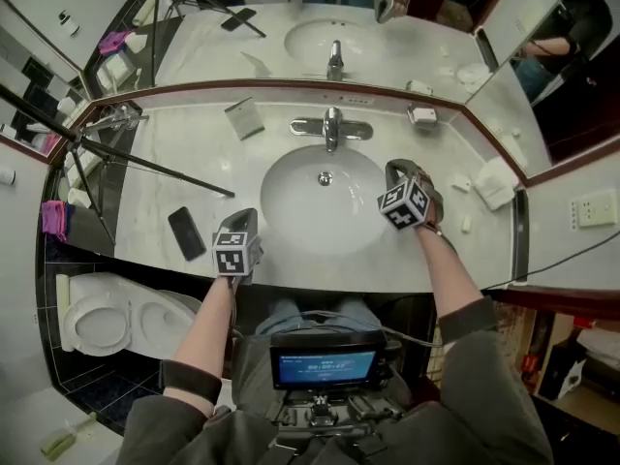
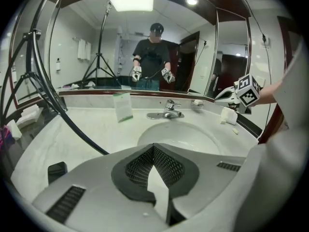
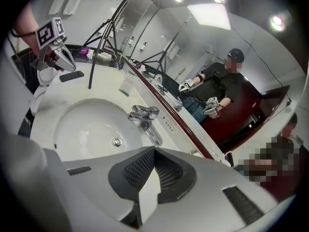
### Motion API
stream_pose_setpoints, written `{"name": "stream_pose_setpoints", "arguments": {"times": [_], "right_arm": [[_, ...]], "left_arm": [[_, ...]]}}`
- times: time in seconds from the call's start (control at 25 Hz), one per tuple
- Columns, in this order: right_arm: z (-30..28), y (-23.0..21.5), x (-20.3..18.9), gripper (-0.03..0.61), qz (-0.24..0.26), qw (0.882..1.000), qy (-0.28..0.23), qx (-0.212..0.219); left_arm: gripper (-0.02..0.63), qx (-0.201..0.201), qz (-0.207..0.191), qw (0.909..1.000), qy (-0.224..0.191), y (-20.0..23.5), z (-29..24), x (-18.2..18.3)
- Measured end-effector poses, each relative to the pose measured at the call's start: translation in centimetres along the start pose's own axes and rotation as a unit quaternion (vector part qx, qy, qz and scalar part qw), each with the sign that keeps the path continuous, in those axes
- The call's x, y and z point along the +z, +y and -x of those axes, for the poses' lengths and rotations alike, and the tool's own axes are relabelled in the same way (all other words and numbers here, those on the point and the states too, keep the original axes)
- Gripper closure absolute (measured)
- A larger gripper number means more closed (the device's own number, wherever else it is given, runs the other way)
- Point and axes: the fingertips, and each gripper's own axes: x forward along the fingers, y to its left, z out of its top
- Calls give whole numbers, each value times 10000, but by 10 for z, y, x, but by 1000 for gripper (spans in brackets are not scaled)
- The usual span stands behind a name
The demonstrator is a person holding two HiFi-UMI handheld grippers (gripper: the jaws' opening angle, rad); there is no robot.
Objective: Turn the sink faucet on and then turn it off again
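Holds both grippers over the sink [image 1: 291, 201], centre of the frame. Left gripper [image 1: 242, 223] at the basin's lower-left rim, fingers [image 2: 140, 166] clenched on nothing. Right gripper [image 1: 400, 172] at the basin's right rim, fingers [image 3: 169, 170] likewise clenched, empty. Faucet [image 1: 331, 127] on the desk [image 1: 194, 153] just above the basin, apart from both. Black phone [image 1: 186, 232] lying left of the left gripper.

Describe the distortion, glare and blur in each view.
Head view: fisheye bows the counter edge, light even, all sharp. Left gripper view: ceiling panel blown out in the mirror, corners black. Right gripper view: scene tilted, spotlight flares, mosaic patch lower right.
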Motion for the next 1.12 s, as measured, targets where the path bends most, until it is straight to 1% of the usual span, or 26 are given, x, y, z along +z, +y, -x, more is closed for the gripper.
{"name": "stream_pose_setpoints", "arguments": {"times": [0.08, 0.16, 0.24, 0.32, 0.44, 0.56, 0.64, 0.72, 0.8, 1.12], "right_arm": [[15, -4, -19, 563, -433, 9990, 62, -31], [30, -8, -38, 563, -957, 9953, 92, -76], [46, -12, -53, 562, -1475, 9889, 90, -127], [61, -14, -68, 563, -2015, 9794, 52, -160], [73, -11, -98, 563, -2861, 9580, -59, -158], [84, -9, -121, 563, -3673, 9297, -195, -173], [89, -7, -130, 563, -4048, 9139, -251, -193], [91, -7, -138, 563, -4246, 9048, -266, -208], [93, -6, -145, 563, -4346, 9000, -262, -217], [96, -7, -158, 563, -4506, 8920, -229, -260]], "left_arm": [[613, -128, -33, 9999, 24, -8, 2, 8], [613, -186, -77, 9998, 14, -12, 0, 12], [613, -204, -120, 9997, -6, -13, -2, 15], [613, -215, -161, 9996, -14, -15, -4, 17], [612, -227, -214, 9995, 4, -16, -4, 18], [612, -233, -259, 9994, 10, -17, -3, 19], [612, -227, -279, 9994, 1, -16, -2, 20], [612, -212, -293, 9993, -4, -17, -1, 20], [612, -203, -296, 9994, -9, -18, 0, 20], [612, -182, -272, 9995, -24, -17, 3, 20]]}}
